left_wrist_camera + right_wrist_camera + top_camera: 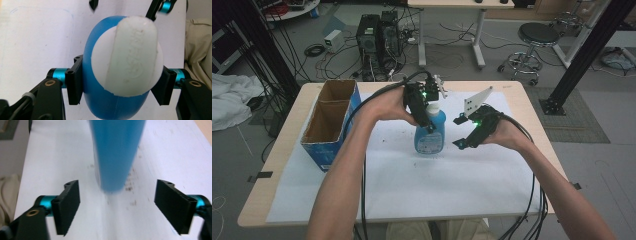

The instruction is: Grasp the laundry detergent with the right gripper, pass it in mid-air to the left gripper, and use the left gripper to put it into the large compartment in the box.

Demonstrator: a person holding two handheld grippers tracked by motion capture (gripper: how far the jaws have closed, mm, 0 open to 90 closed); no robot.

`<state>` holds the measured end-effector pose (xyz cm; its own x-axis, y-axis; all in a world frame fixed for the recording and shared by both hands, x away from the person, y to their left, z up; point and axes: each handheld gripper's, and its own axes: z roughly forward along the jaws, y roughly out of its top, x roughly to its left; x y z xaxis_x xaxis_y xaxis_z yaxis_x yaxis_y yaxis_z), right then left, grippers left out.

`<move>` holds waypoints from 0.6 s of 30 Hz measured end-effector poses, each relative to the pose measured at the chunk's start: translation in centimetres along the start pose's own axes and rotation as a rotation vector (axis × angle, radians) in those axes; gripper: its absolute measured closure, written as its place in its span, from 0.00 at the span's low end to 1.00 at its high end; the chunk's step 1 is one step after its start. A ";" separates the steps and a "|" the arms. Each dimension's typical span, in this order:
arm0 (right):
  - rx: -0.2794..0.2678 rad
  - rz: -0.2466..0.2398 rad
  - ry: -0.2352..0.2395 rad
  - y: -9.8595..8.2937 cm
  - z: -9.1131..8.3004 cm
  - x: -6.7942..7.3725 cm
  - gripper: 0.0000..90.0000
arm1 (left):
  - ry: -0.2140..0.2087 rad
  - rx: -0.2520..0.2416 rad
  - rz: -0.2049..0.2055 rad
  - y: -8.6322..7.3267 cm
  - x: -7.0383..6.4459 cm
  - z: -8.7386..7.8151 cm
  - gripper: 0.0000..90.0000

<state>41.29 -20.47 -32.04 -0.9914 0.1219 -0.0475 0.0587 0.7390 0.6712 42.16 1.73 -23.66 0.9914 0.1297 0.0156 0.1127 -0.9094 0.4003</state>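
A blue soap bottle [432, 141] with a white pump top stands upright on the white sheet [437, 185] at the table's middle. My left gripper [428, 122] comes down on it from above. In the left gripper view the jaws press both sides of the blue bottle [105, 106] just under its white pump head [130, 57], so the left gripper [120, 86] is shut on it. My right gripper [459, 132] hangs open just right of the bottle, apart from it. In the right gripper view the bottle [116, 152] stands ahead of the wide-apart jaws of the right gripper [122, 205].
An open blue cardboard box [329, 122] stands at the table's left edge. The white sheet covers most of the wooden table [522, 100]. Beyond the far edge are computer towers [377, 37], cables and a stool [537, 37] on the floor.
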 end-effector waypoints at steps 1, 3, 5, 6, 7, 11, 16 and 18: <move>0.020 0.008 -0.014 -0.3 -0.3 0.0 0.14 | 0.006 0.004 -0.006 -0.2 0.0 -0.5 0.42; 0.052 0.024 -0.034 -1.1 -1.1 0.1 0.14 | 0.019 0.013 -0.017 -0.6 0.1 -1.7 0.42; 0.070 0.048 -0.052 -2.0 -1.9 0.0 0.14 | 0.030 0.020 -0.030 -1.0 0.3 -3.1 0.42; 0.080 0.054 -0.064 -2.4 -2.3 0.1 0.14 | 0.035 0.020 -0.037 -1.2 0.4 -3.9 0.42; 0.091 0.061 -0.074 -2.9 -2.7 0.1 0.14 | 0.042 0.022 -0.049 -1.3 0.5 -4.6 0.42; 0.109 0.093 -0.103 -4.4 -3.9 0.2 0.14 | 0.082 0.034 -0.070 -1.8 0.8 -7.8 0.42; 0.129 0.122 -0.130 -5.8 -4.4 0.3 0.14 | 0.118 0.038 -0.115 -2.8 1.3 -12.0 0.42; 0.131 0.124 -0.135 -6.2 -4.4 0.4 0.14 | 0.133 0.040 -0.131 -3.4 1.4 -13.6 0.42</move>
<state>40.01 -27.96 -33.00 -0.9516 0.2981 -0.0746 0.2027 0.7915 0.5766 42.27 10.32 -12.56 0.9509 0.2969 0.0874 0.2457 -0.8958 0.3703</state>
